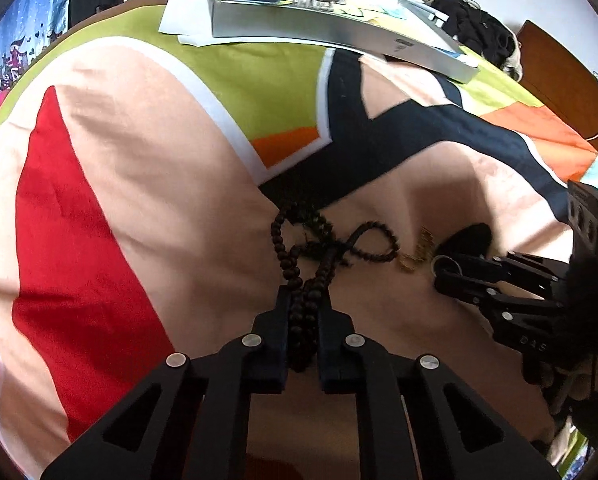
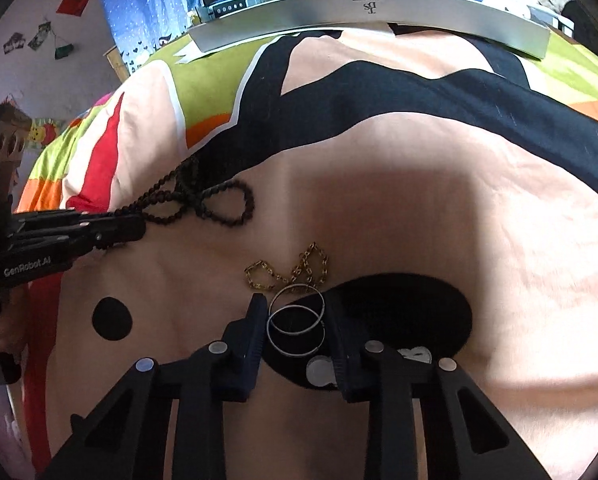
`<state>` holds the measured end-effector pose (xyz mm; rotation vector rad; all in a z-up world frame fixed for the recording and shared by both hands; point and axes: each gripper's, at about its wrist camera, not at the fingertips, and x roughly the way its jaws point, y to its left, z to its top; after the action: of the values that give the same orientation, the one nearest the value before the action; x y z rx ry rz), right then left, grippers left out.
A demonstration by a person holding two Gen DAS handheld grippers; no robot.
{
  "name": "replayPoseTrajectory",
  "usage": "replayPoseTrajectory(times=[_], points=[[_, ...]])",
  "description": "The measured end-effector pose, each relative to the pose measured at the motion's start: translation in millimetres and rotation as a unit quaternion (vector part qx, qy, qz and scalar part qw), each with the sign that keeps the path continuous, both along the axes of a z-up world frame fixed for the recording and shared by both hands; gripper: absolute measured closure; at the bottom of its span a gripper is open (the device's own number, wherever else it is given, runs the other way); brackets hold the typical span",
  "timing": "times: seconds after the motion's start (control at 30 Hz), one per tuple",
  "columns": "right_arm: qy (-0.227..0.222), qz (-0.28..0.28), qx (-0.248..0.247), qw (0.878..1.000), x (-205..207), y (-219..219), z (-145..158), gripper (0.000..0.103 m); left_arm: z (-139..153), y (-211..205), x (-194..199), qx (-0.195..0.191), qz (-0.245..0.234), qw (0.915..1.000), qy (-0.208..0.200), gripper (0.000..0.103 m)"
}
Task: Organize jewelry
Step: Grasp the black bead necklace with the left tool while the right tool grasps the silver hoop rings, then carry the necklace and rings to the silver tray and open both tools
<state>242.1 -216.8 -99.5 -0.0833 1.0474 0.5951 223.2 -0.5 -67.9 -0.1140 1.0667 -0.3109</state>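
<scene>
Beads (image 1: 305, 280) are lying on the bed (image 1: 139, 200), pinched by the left claw (image 1: 303, 300). At its three o'clock, the right claw (image 2: 295, 312) is clamping two silver hoops (image 2: 297, 320) beside a gold chain (image 2: 287, 270).

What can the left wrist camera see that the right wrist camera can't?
Only the left view shows the left tongs shut on the dark bead necklace from close up. Only the right view shows the two silver hoop rings between the right tongs, and a black dot on the bedcover. Both show the beads, the gold chain and the grey box.
</scene>
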Motion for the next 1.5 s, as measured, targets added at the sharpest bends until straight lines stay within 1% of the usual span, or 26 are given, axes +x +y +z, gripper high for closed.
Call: replayPoseTrajectory(times=[0.2, 0.37, 0.5, 0.67, 0.8, 0.97, 1.1, 1.17, 1.3, 1.37, 1.4, 1.5], points=[[-0.015, 0.004, 0.013, 1.000, -16.9, -4.2, 11.3, 0.075, 12.0, -13.2, -28.7, -0.016, -0.016, 0.9997, -0.004, 0.095], [-0.037, 0.006, 0.028, 0.999, -35.8, -7.4, 28.0, 0.075, 21.8, -27.1, -42.4, -0.027, -0.023, 0.9993, -0.011, 0.095], [-0.053, 0.004, 0.036, 0.998, -46.8, -9.1, 41.2, 0.075, 32.3, -29.5, -47.8, -0.044, -0.019, 0.9988, -0.011, 0.095], [-0.077, -0.002, 0.052, 0.996, -52.3, -11.0, 62.7, 0.075, 60.6, -28.8, -44.2, -0.064, -0.023, 0.9973, -0.027, 0.095], [-0.098, -0.005, 0.061, 0.993, -48.3, -8.4, 80.0, 0.075, 92.2, -33.7, -31.5, -0.056, -0.034, 0.9960, -0.061, 0.095], [-0.128, -0.014, 0.073, 0.989, -31.6, -13.4, 107.1, 0.075, 132.1, -42.4, -3.7, -0.043, -0.048, 0.9928, -0.101, 0.095], [-0.159, -0.018, 0.076, 0.984, -4.1, -17.5, 138.2, 0.075, 163.0, -51.8, 29.3, -0.034, -0.053, 0.9890, -0.134, 0.095], [-0.174, -0.019, 0.075, 0.982, 13.9, -19.8, 155.5, 0.075, 180.7, -59.7, 51.6, -0.019, -0.055, 0.9856, -0.159, 0.095], [-0.207, -0.035, 0.052, 0.976, 55.0, -20.9, 184.8, 0.075, 205.6, -72.0, 100.0, -0.018, -0.054, 0.9770, -0.205, 0.095], [-0.217, -0.051, 0.052, 0.973, 80.8, -23.2, 194.2, 0.075, 209.7, -74.4, 124.0, -0.022, -0.042, 0.9743, -0.220, 0.095], [-0.218, -0.059, 0.053, 0.973, 91.8, -24.6, 195.1, 0.075, 209.9, -74.8, 136.7, -0.030, -0.032, 0.9731, -0.226, 0.095], [-0.223, -0.089, 0.056, 0.969, 121.4, -31.6, 189.1, 0.075, 203.6, -76.9, 167.5, -0.043, -0.013, 0.9715, -0.233, 0.095]])
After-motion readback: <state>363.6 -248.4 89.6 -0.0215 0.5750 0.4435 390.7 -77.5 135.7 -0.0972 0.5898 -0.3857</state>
